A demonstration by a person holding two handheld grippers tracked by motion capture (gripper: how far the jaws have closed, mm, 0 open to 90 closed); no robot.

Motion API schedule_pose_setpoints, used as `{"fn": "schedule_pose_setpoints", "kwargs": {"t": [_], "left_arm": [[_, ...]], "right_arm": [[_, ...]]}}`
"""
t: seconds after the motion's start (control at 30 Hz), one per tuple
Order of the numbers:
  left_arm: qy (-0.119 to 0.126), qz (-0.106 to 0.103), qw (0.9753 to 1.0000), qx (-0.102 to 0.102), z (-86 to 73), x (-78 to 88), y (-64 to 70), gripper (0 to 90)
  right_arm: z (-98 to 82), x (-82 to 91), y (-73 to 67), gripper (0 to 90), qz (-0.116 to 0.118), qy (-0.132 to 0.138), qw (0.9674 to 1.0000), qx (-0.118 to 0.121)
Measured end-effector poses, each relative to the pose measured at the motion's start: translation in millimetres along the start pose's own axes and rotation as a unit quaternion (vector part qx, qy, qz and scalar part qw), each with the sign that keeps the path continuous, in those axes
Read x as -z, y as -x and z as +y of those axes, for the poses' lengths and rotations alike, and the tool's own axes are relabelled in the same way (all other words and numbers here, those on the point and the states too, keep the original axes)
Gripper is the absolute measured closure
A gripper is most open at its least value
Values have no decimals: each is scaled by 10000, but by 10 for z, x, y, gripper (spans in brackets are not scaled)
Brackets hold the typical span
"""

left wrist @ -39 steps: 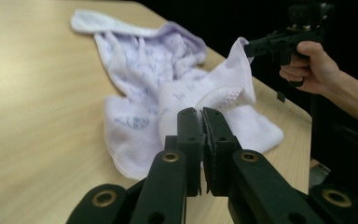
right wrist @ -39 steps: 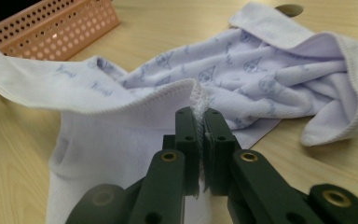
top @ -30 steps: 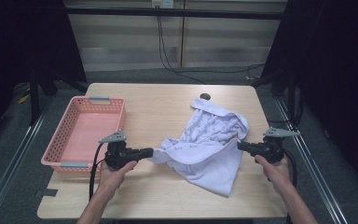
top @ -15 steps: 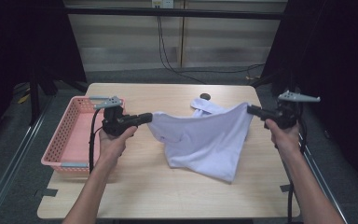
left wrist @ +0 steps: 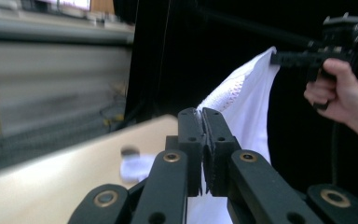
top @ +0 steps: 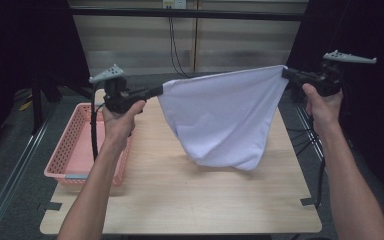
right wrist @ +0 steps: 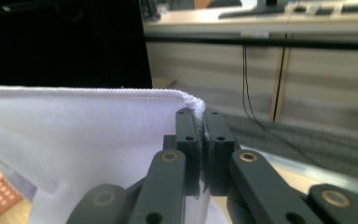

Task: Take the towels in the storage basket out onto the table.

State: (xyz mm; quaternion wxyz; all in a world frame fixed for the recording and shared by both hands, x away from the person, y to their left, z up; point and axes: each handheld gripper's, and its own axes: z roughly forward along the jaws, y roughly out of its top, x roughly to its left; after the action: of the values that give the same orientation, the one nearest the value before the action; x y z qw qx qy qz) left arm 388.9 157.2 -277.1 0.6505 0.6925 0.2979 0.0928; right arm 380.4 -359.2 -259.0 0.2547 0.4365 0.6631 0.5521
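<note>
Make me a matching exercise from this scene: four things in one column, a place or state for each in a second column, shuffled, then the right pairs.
Things
1. white cloth
2. pink basket
3. left tool
4. table

Places or states
A. sits at the table's left edge
B. hangs stretched between the two tools, above the table
C. shut on one top corner of the cloth
D. light wood, below the hanging cloth

Pairs: 1-B, 2-A, 3-C, 4-D

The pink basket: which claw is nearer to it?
Left. The left claw is raised just above and beside the pink basket; the right claw grips the white cloth over the table's far side.
</note>
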Motion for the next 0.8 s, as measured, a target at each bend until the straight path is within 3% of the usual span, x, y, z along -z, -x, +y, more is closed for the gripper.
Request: {"fn": "schedule_pose_setpoints", "kwargs": {"t": [0.1, 0.17, 0.27, 0.37, 0.53, 0.57, 0.67, 0.77, 0.8], "left_arm": [[56, -33, 9997, -232, 98, 118, 114, 875], [-19, -36, 9997, -220, 17, 205, 156, 875], [-261, -154, 9993, -210, -300, 370, 224, 875], [-394, -300, 9988, -49, -640, 530, 290, 875], [-735, -551, 9957, 154, -1298, 888, 498, 875], [-794, -652, 9945, 200, -1419, 961, 543, 875], [-1165, -662, 9907, 220, -1746, 1146, 657, 874], [-1319, -716, 9879, 403, -2001, 1315, 715, 873], [-1442, -745, 9856, 466, -2083, 1356, 731, 873]], "right_arm": [[101, 151, -99, 864, 131, 245, 9996, 36], [38, 236, -183, 864, 213, 209, 9995, 120], [-189, 371, -320, 865, 431, 113, 9988, 197], [-566, 560, -514, 866, 678, -76, 9975, 199], [-1171, 879, -808, 866, 1093, -345, 9933, 150], [-1307, 953, -870, 866, 1139, -424, 9925, 139], [-1716, 1137, -1044, 866, 1327, -695, 9887, 15], [-2111, 1315, -1250, 865, 1434, -1081, 9837, 3], [-2184, 1355, -1277, 864, 1487, -1131, 9824, -24]]}}
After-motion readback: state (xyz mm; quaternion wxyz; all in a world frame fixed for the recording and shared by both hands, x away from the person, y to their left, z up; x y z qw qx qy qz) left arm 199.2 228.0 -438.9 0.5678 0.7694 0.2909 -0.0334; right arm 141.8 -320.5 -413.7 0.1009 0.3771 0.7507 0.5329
